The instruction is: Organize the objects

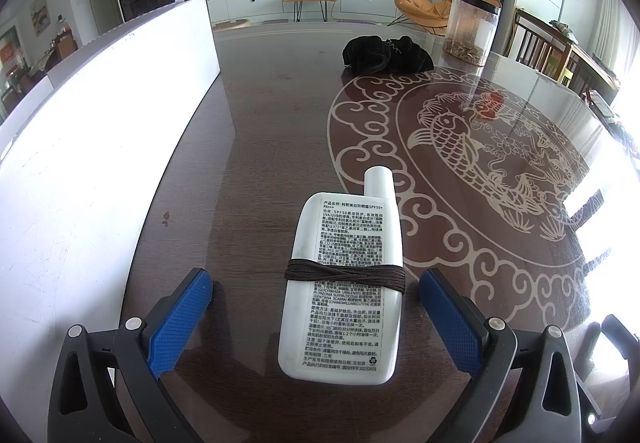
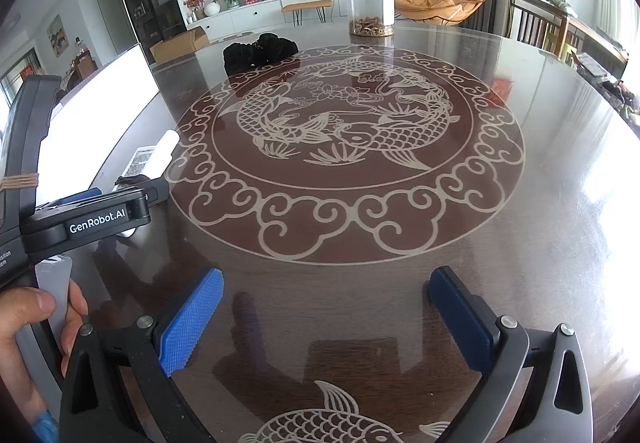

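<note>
Left wrist view: a white bottle [image 1: 342, 283] lies flat on the table [image 1: 260, 163] between the spread, released fingers of the left gripper [image 1: 316, 323], touching neither, its long axis toward 12 o'clock, cap [image 1: 379, 183] away, brown cord [image 1: 344, 274] wound around its middle. Right gripper [image 2: 326, 323] hangs with jaws released over bare table, the bottle [image 2: 160, 155] at its 10 o'clock.

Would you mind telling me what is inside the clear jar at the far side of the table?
The clear jar holds a shallow layer of brownish dried pieces at its bottom; what they are is unclear.
</note>
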Motion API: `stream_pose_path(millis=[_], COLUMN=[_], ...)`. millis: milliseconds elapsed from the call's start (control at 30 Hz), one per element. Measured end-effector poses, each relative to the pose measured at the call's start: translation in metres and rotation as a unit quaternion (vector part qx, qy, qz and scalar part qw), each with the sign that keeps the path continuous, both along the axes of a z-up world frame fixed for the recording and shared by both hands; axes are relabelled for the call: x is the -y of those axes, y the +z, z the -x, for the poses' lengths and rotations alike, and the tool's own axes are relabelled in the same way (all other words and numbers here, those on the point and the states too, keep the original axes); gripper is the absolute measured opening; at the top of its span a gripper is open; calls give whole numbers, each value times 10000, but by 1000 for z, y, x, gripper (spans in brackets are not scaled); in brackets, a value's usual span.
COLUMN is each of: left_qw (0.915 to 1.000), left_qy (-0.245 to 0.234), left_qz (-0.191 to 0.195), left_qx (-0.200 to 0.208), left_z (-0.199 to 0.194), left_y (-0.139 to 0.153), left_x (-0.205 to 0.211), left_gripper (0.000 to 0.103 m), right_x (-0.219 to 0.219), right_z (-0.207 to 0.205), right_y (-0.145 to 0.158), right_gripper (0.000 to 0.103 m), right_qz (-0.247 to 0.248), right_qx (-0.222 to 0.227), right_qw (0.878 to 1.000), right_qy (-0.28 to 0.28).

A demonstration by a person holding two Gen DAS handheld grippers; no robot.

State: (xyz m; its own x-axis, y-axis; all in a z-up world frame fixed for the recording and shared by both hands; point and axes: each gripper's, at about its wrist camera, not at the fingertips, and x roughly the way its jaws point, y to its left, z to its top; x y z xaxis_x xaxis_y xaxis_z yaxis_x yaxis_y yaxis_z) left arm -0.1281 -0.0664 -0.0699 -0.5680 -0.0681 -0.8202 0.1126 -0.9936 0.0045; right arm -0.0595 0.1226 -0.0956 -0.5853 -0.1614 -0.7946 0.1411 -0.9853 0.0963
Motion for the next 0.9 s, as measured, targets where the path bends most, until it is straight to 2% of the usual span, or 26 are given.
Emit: stream_pose_path(millis=[900], left_qw=[10000], left_qy=[1], left_qz=[0], left_qx=[-1], left_z=[0], left_y=[0], left_x=[0], left_gripper=[103], right_x=[3], right_z=[1], right_y=[-1], right_gripper=[103], right_qz=[-139], right_qx=[29], right_qw=[9999], right_qy=[20])
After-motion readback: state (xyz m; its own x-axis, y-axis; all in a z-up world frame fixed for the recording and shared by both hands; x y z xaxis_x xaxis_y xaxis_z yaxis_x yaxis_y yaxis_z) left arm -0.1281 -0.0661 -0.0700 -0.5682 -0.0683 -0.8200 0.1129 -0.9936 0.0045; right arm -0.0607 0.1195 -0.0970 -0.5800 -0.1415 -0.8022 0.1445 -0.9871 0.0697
